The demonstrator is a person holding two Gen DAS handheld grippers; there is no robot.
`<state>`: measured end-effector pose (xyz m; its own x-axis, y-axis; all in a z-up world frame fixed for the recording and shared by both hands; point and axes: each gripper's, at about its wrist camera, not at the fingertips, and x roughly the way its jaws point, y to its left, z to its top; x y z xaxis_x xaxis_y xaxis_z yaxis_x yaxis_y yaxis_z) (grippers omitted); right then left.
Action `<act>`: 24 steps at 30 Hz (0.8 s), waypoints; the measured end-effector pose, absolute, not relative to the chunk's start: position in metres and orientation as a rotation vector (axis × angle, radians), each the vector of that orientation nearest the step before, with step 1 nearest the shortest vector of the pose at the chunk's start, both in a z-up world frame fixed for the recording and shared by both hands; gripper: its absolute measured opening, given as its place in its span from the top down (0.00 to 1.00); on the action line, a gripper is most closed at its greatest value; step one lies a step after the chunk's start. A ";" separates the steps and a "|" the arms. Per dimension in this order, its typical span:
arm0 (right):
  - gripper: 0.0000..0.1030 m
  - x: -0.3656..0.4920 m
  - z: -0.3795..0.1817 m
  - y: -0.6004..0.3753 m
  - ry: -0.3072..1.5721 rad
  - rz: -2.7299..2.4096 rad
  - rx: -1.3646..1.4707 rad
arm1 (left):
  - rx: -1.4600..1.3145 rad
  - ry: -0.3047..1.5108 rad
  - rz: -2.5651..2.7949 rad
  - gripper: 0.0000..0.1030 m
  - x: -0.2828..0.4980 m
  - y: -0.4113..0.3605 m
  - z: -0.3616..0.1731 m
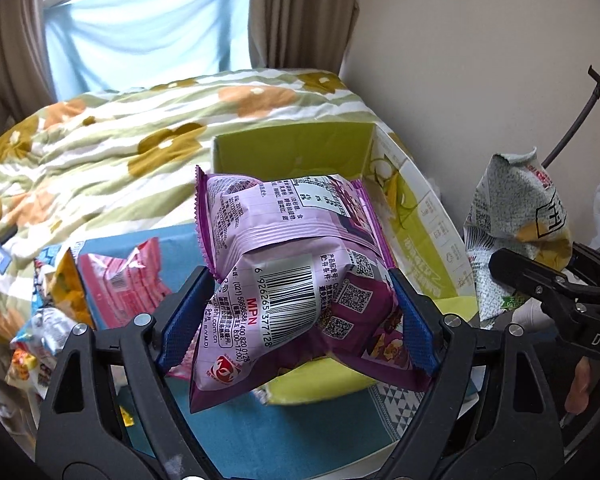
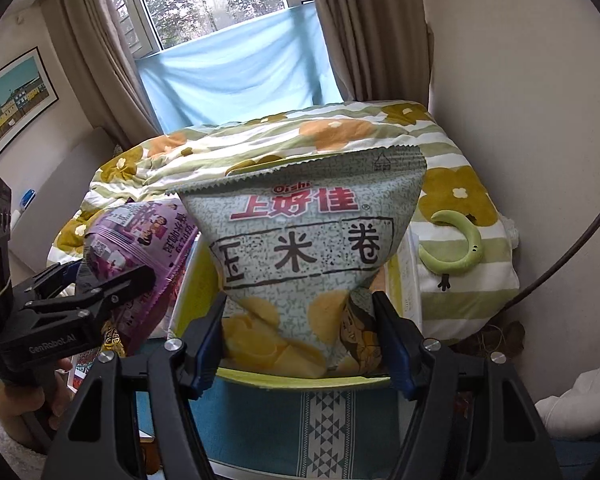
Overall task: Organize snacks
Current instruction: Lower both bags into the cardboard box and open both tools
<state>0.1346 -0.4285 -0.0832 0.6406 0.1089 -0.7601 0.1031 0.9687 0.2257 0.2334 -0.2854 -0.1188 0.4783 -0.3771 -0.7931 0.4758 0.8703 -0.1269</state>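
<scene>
My left gripper (image 1: 296, 316) is shut on a purple snack bag (image 1: 284, 264), barcode side up, held in the air just in front of a lime-green cardboard box (image 1: 292, 148). My right gripper (image 2: 298, 340) is shut on a grey-green corn-roll bag (image 2: 308, 248), held upright over the box's near rim (image 2: 300, 382). In the left wrist view the corn-roll bag (image 1: 516, 216) and the right gripper (image 1: 540, 280) hang to the right of the box. In the right wrist view the purple bag (image 2: 140, 248) and the left gripper (image 2: 100, 284) are at the left.
Several more snack bags, a pink one (image 1: 124, 280) among them, lie at the left on a teal mat (image 1: 260, 432). Behind the box lies a flowered quilt (image 1: 120, 140) on a bed. A wall (image 1: 480, 60) stands close on the right. A green crescent toy (image 2: 456, 248) rests on the quilt.
</scene>
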 end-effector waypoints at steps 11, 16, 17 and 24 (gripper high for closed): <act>0.38 0.158 -0.105 -0.464 0.938 -0.073 0.351 | 0.311 0.930 -0.562 0.01 0.260 -0.334 -0.146; 0.38 0.170 -0.109 -0.466 0.946 -0.084 0.374 | 0.301 0.948 -0.571 0.01 0.261 -0.318 -0.139; 0.38 0.171 -0.109 -0.465 0.947 -0.083 0.377 | 0.289 0.954 -0.572 0.01 0.260 -0.313 -0.138; 0.38 0.183 -0.118 -0.463 0.999 -0.068 0.382 | 0.226 0.964 -0.534 0.01 0.254 -0.275 -0.132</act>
